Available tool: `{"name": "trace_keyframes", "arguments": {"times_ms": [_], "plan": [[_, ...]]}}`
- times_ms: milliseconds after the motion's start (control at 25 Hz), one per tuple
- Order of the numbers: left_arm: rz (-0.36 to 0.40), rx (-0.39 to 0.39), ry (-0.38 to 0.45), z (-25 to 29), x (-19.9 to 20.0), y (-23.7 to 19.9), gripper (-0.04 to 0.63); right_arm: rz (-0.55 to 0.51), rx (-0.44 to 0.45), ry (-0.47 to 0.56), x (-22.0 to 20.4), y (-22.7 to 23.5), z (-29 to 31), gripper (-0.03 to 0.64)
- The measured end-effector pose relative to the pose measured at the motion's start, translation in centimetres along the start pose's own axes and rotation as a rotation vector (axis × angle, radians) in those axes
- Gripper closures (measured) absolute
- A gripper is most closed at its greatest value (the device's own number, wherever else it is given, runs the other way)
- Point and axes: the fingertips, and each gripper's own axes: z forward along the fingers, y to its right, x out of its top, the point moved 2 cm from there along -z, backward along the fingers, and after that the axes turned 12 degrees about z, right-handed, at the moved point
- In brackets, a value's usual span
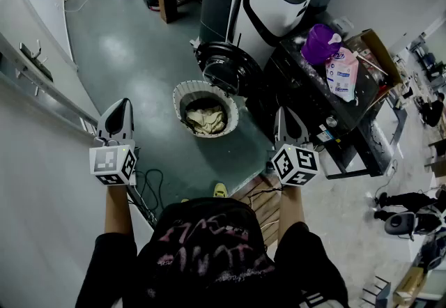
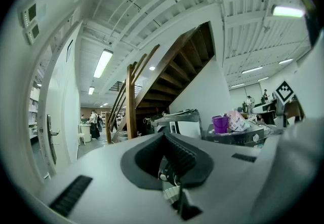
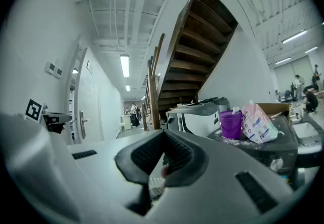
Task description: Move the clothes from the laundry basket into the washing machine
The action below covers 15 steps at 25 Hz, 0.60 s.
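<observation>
One round white laundry basket (image 1: 178,99) stands on the grey-green floor (image 1: 125,42), just in front of the dark round door (image 1: 224,66) of the single washing machine (image 1: 268,3). It holds one crumpled heap of beige clothes (image 1: 207,119). Two grippers are present, the left gripper (image 1: 125,102) and the right gripper (image 1: 280,113), one on each side of the basket and clear of it. Each is held level, with its jaws fully together and nothing between them.
</observation>
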Motion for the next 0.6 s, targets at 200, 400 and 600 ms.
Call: {"name": "trace_keyframes", "arguments": {"times_ms": [200,400,600], "plan": [[0.009,-0.013,0.006,0.0,0.3,0.6,0.584,0.002,-0.007,0.013,0.4,0.1,-0.3,0.612],[-0.009,-0.021,0.006,-0.2,0.1,1.1,0.584,0.009,-0.010,0.017,0.4,0.1,-0.9,0.614],[0.002,-0.041,0.007,-0.3,0.2,1.5,0.584,0.031,-0.009,0.027,0.4,-0.2,-1.4,0.612]]}}
